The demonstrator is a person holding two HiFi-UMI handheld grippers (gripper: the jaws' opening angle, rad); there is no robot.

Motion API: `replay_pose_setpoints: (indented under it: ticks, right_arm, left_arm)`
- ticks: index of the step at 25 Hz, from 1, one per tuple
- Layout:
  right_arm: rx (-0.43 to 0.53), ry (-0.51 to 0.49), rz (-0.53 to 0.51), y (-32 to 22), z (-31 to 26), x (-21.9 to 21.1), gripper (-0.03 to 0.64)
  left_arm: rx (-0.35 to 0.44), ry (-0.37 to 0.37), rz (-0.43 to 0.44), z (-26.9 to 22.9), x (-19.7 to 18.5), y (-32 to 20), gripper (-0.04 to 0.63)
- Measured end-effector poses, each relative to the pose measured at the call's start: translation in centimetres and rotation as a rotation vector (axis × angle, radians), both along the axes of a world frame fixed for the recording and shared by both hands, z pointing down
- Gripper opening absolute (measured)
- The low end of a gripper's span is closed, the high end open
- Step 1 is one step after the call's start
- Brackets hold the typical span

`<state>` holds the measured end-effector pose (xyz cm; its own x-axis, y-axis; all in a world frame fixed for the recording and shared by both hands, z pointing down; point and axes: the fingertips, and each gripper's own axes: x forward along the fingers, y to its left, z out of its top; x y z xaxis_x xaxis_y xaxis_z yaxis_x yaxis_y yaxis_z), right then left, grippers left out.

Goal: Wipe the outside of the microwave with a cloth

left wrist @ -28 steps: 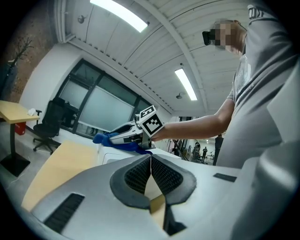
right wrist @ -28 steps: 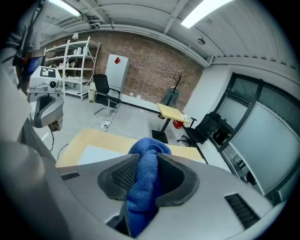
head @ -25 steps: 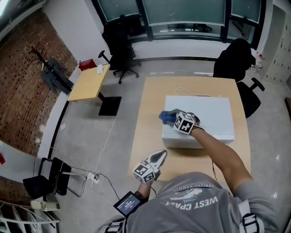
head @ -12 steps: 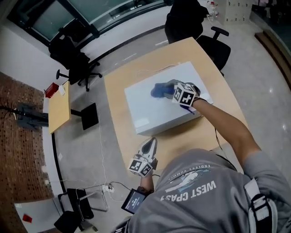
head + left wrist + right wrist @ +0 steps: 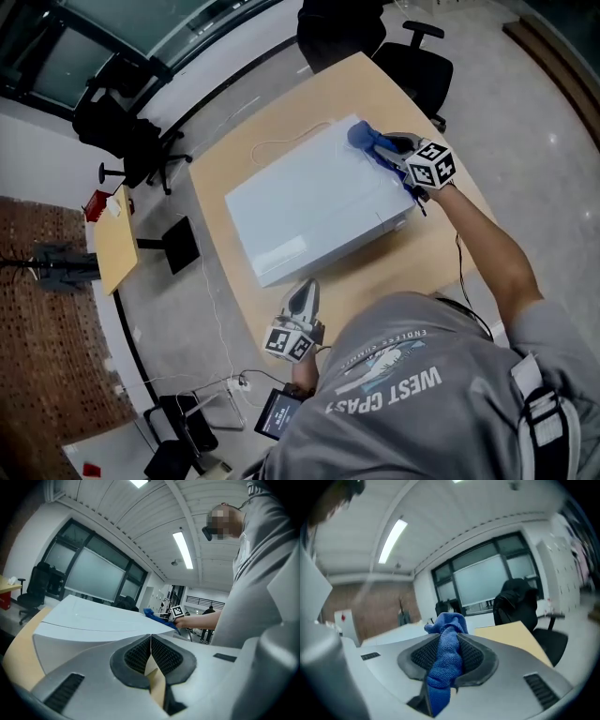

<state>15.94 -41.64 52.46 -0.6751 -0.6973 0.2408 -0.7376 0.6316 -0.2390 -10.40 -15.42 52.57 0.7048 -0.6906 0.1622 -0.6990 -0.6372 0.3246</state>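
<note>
The white microwave (image 5: 309, 202) stands on a light wooden table (image 5: 220, 178). At its far right top corner my right gripper (image 5: 386, 148) is shut on a blue cloth (image 5: 362, 137), which lies on the casing. The right gripper view shows the cloth (image 5: 449, 653) squeezed between the dark pads and bunched above them. My left gripper (image 5: 302, 305) hangs low at the table's near edge, shut with nothing in it, its pads meeting in the left gripper view (image 5: 151, 641). That view looks across the microwave's top (image 5: 93, 616) to the cloth (image 5: 149, 612).
A white cable (image 5: 281, 141) curls on the table behind the microwave. Black office chairs stand beyond the far side (image 5: 412, 56) and at the left (image 5: 117, 131). A small wooden side table (image 5: 114, 239) is at the left. Cables trail over the floor (image 5: 220, 309).
My right gripper has swept the blue cloth across the microwave's top from its near left part to the far right corner. The left gripper has shifted a little along the table's near edge.
</note>
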Motion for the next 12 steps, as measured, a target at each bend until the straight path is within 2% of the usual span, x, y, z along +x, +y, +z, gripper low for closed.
replay_pose_setpoints:
  ticks: [2,4,7,12]
  right_arm:
    - [-0.056,-0.245,0.088,-0.3,0.8,1.9,0.117]
    - [-0.073,-0.36,0.132,-0.2,1.9,3.1,0.115]
    - [-0.076,-0.418,0.134,-0.2,2.5,3.8,0.114]
    - [-0.098,-0.46,0.094,-0.5,2.4,3.7,0.112]
  left_arm:
    - [-0.01,0.0,-0.014,-0.3,0.7,-0.4,0.024]
    - [-0.023,0.014,-0.033,-0.5,1.3,-0.6,0.025]
    - [-0.038,0.023,-0.055,-0.5,2.2,-1.0,0.024]
    - [-0.054,0.005,-0.074,-0.2,3.9,-1.5,0.024]
